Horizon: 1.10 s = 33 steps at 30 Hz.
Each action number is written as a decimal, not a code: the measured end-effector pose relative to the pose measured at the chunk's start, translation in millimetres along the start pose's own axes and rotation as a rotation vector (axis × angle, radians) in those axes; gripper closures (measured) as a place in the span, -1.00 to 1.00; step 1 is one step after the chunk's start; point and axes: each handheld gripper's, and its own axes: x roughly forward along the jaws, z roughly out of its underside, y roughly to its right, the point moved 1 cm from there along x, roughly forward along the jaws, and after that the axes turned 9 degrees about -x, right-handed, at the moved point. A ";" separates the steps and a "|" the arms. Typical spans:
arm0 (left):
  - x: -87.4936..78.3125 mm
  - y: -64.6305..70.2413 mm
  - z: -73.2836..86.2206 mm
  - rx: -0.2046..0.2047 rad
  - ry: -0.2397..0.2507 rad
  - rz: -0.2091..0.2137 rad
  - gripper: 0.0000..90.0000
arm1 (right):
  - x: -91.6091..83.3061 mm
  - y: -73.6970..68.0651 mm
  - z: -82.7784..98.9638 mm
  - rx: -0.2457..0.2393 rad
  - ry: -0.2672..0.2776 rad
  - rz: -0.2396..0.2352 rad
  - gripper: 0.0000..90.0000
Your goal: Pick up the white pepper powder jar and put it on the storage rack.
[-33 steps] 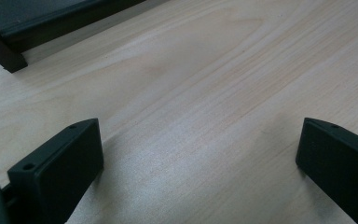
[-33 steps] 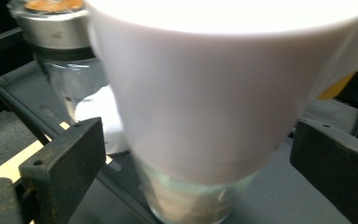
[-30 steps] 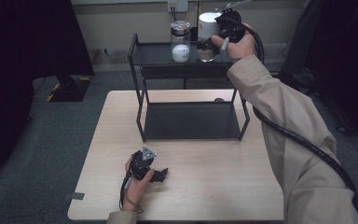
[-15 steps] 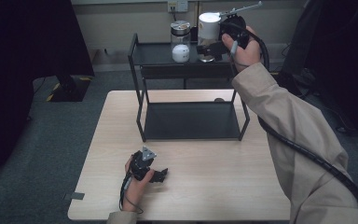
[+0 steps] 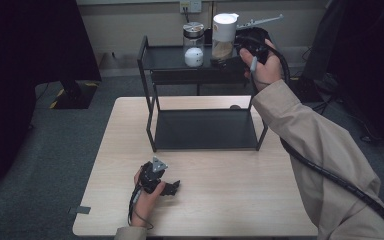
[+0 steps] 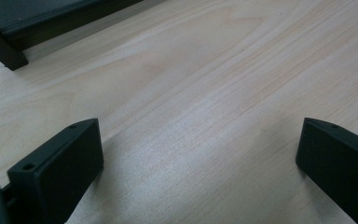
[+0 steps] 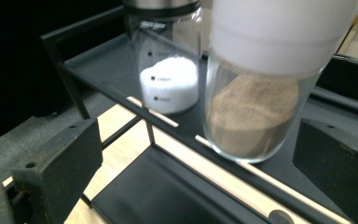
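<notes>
Right claw [image 7: 200, 186] gapes wide, empty, brown-powder jar [image 7: 256, 98] just beyond its jaws

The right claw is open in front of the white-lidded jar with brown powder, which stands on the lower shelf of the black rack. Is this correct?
Not quite. The white-lidded jar stands on the top shelf of the black rack, beside the jar of white powder, as the high view shows. The right claw is indeed open before it.

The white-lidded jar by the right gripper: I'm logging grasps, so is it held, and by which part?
Not held. The right gripper is open, its jaws standing apart on either side of the white-lidded jar, level with its glass body on the shelf. The left gripper holds nothing.
</notes>
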 end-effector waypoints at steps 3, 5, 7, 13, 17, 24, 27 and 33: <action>0.0 0.1 0.0 0.000 0.000 0.000 -1.00 | -1.6 -2.3 3.2 -0.002 0.002 0.002 -0.99; 0.0 0.1 0.0 0.000 0.000 0.000 -1.00 | -4.3 -4.0 7.9 0.000 0.007 -0.007 -0.99; 0.0 0.1 0.0 0.000 0.000 0.000 -1.00 | -5.6 -4.4 10.5 -0.003 0.008 -0.022 -0.99; 0.0 0.1 0.1 0.000 0.001 0.000 -1.00 | -5.0 -7.4 16.0 -0.012 -0.006 -0.041 -0.99; 0.0 0.1 0.1 0.000 0.001 0.000 -1.00 | -4.1 -11.8 22.8 -0.028 -0.015 -0.051 -0.99; 0.0 0.1 0.0 -0.001 0.000 0.000 -1.00 | -3.7 -13.5 38.0 -0.019 0.002 -0.094 -0.99; 0.0 0.1 0.0 -0.001 0.000 0.000 -1.00 | -3.5 -14.6 45.5 -0.031 0.008 -0.113 -0.99; 0.0 0.1 0.0 0.000 0.000 0.000 -1.00 | -1.6 -12.8 62.4 -0.014 0.022 -0.144 -0.99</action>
